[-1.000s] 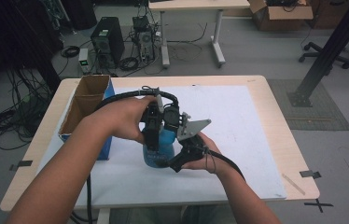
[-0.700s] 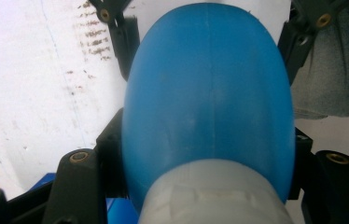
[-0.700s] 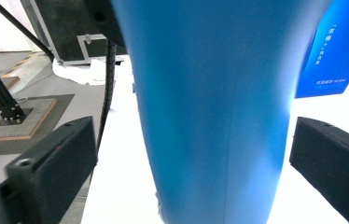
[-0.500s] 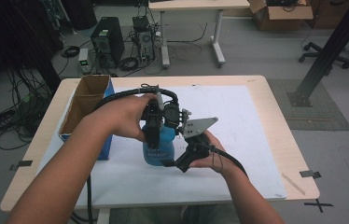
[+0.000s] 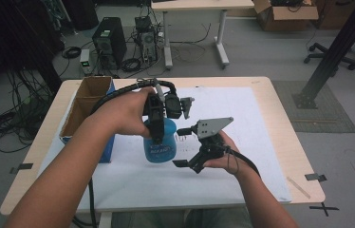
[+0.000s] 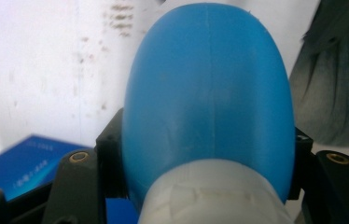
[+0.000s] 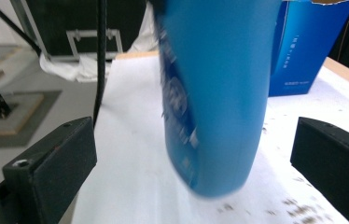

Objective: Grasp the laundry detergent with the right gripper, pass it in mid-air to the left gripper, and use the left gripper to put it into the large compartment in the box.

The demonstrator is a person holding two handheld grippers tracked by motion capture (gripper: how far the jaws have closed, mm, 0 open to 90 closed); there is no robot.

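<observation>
**Blue bottle held by the left gripper, right jaws spread beside it**

The pale wooden desk (image 5: 280, 118) carries a wide white paper sheet (image 5: 242, 109) across most of its top. At the desk's left edge stands an open brown cardboard box with blue printed sides (image 5: 88, 102). Near the middle of the sheet, towards the front edge, is the rounded blue plastic bottle (image 5: 160, 145); in the right gripper view its base hangs just above the paper, tilted. The left gripper (image 5: 157, 128) comes down on it from above, jaws clamped on either side of the bottle's upper part near its white neck, as the left gripper view shows. The right gripper (image 5: 181, 147) sits just to the bottle's right; its jaws have just been opening and stand wide apart, the bottle between them and clear of both pads
</observation>
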